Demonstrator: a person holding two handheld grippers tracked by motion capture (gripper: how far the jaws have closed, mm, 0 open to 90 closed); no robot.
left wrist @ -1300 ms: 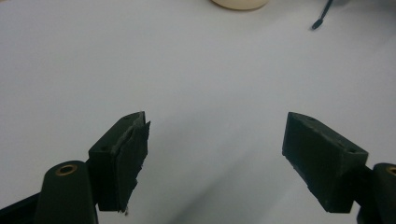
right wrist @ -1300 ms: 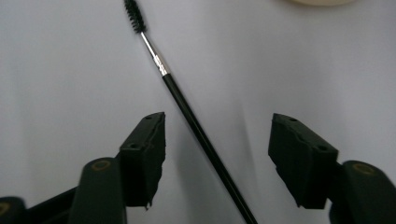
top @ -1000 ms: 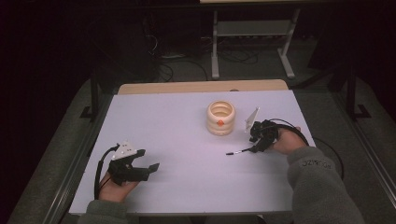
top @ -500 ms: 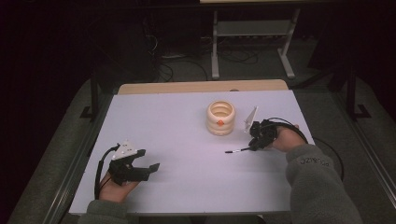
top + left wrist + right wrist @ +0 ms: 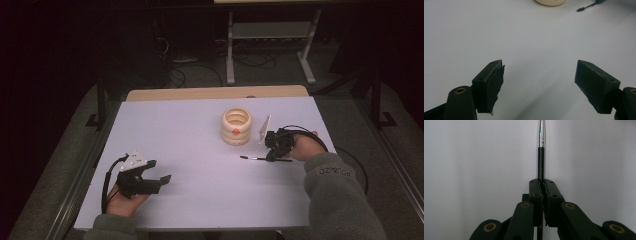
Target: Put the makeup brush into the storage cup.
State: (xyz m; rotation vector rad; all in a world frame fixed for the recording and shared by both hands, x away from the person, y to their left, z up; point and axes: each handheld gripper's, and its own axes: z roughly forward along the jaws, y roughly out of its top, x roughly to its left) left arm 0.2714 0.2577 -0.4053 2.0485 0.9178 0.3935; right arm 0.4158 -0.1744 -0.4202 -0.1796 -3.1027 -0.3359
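Right tool [image 5: 272, 153] clamped, just closed, on thin brush [image 5: 262, 159] lying flat on white worktop [image 5: 190, 135], long axis pointing left toward open, empty left tool [image 5: 159, 172], ringed cup [image 5: 236, 126] just beyond.

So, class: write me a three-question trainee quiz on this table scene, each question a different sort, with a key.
1. True or false: the right gripper is shut on the brush.
2. Which gripper has its jaws wide apart? A) left B) right
3. Fill in: the cream ring pot stands on the table beside the ____ gripper.

Key
1. True; its jaws have just closed on the thin handle.
2. A, the left gripper, with nothing between its jaws.
3. Right.
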